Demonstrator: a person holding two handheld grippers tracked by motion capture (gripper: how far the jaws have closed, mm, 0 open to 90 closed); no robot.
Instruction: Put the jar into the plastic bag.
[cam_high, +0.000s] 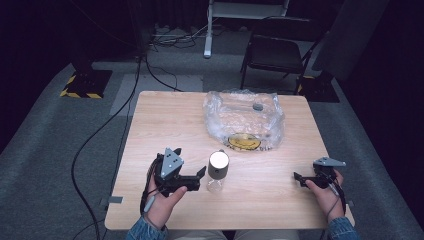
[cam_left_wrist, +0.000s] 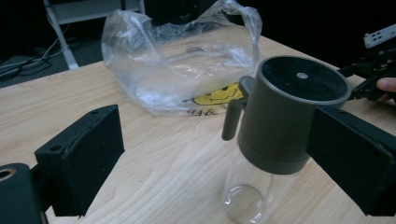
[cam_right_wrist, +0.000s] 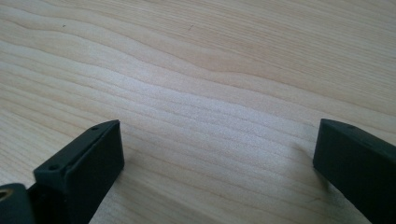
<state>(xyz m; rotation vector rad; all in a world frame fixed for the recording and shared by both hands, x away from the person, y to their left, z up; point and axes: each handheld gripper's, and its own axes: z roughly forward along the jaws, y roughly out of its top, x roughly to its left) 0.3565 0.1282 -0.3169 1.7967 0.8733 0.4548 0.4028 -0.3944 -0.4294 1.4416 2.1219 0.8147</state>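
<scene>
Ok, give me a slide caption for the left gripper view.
Open left gripper reaches a grey-capped clear bottle; clear plastic bag behind.

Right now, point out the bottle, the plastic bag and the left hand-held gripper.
bottle (cam_left_wrist: 275, 126), left gripper view, grey cap's side.
plastic bag (cam_high: 235, 117), high view, clear middle.
left hand-held gripper (cam_high: 201, 179), high view, between its fingertips.

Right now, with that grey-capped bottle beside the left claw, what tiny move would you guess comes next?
Probably shift the left gripper sideways to centre, then close: its jaws stand open and the bottle sits against one jaw, far from the other.
</scene>
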